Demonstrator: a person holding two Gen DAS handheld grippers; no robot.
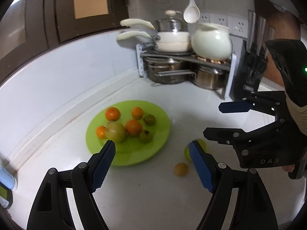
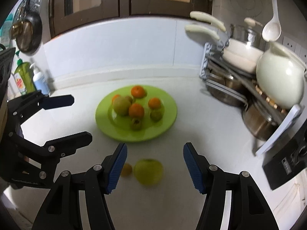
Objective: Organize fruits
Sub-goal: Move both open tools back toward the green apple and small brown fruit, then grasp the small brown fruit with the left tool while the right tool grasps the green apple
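Note:
A lime green plate (image 1: 153, 153) (image 2: 168, 118) on the white counter holds several oranges, small greenish fruits and a larger pale green fruit (image 1: 115, 131) (image 2: 121, 105). A green apple (image 2: 148, 171) (image 1: 202, 143) and a small yellow-orange fruit (image 1: 181, 169) (image 2: 127, 169) lie on the counter beside the plate. My left gripper (image 1: 152, 149) is open and empty, above the plate's near edge. My right gripper (image 2: 155, 152) is open and empty, with the apple lying between its fingers. Each gripper shows in the other's view, the right (image 1: 213, 120) and the left (image 2: 82, 117).
A metal rack (image 1: 184, 57) (image 2: 239, 82) with steel pots, white pans and a white pot stands in the far corner. A white ladle (image 1: 191, 13) hangs above it. Soap bottles (image 2: 30, 78) stand at the far left. A black box (image 2: 287, 159) stands at the right.

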